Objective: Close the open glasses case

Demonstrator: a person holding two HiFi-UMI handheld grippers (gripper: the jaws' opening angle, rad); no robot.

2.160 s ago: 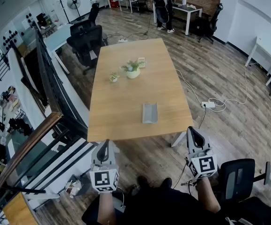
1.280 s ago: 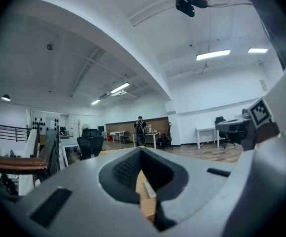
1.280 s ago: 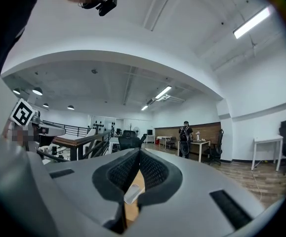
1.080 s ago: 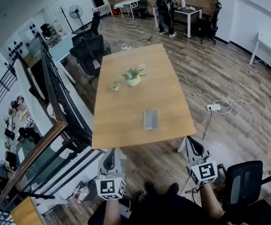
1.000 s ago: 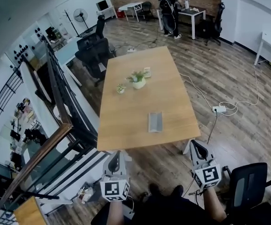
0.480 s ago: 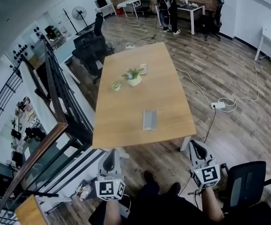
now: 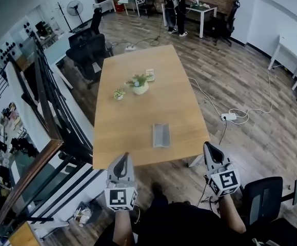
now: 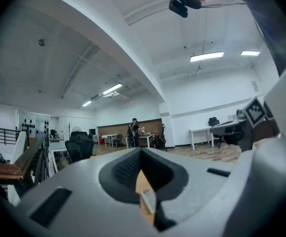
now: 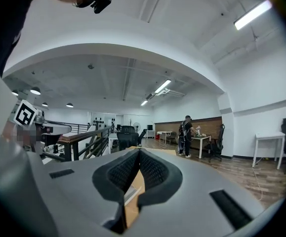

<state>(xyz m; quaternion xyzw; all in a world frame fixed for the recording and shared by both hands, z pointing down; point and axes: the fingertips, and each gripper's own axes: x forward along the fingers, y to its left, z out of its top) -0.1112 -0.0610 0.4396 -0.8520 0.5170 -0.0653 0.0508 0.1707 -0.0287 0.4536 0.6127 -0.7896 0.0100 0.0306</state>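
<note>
Tongs: left tongs (image 7: 121, 160) and right tongs (image 7: 210, 148) are both shut tight, holding nothing | Case: glasses case (image 7: 161, 135) lies on the table (image 7: 133, 101) by its near edge | Way: ahead, between both tongs, long side pointing away, neither much nearer

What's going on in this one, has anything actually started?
A person stands at the near end of a wooden table, holding a gripper in each hand. The left gripper and the right gripper both point level toward the table, fingers together with nothing between them. The grey glasses case lies on the table near that end, ahead of both grippers and untouched. Closing it has not begun.
</note>
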